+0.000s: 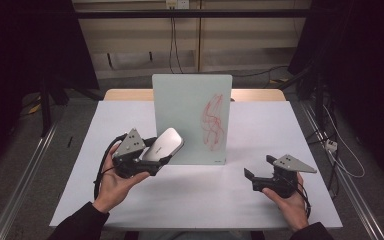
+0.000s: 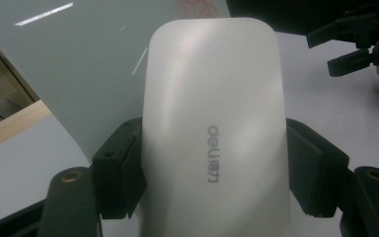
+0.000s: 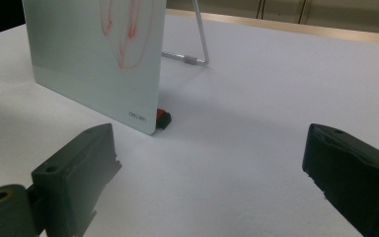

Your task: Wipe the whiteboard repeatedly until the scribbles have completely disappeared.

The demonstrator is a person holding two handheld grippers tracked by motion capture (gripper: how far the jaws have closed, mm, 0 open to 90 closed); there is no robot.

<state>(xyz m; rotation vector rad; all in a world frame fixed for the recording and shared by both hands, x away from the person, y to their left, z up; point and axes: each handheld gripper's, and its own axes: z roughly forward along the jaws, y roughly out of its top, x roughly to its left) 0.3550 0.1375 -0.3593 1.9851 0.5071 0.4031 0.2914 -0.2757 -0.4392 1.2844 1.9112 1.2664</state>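
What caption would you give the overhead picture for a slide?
Left tool holds a white eraser near a standing whiteboard with red scribbles; right tool rests open.

Your left tool (image 1: 161, 159) covers near end of white eraser (image 1: 164, 144) in high view; in left gripper view eraser (image 2: 214, 128) runs off bottom edge, pads hide its sides. Eraser blocks lower left of upright board (image 1: 192, 117) from you. Red scribble (image 1: 213, 121) on board too small to read. In right gripper view board (image 3: 96, 54) cut off at top and left; small red-and-black thing (image 3: 162, 117) at its foot half hidden behind corner. Your right tool (image 1: 259, 170): body cut off by bottom edge in own view.
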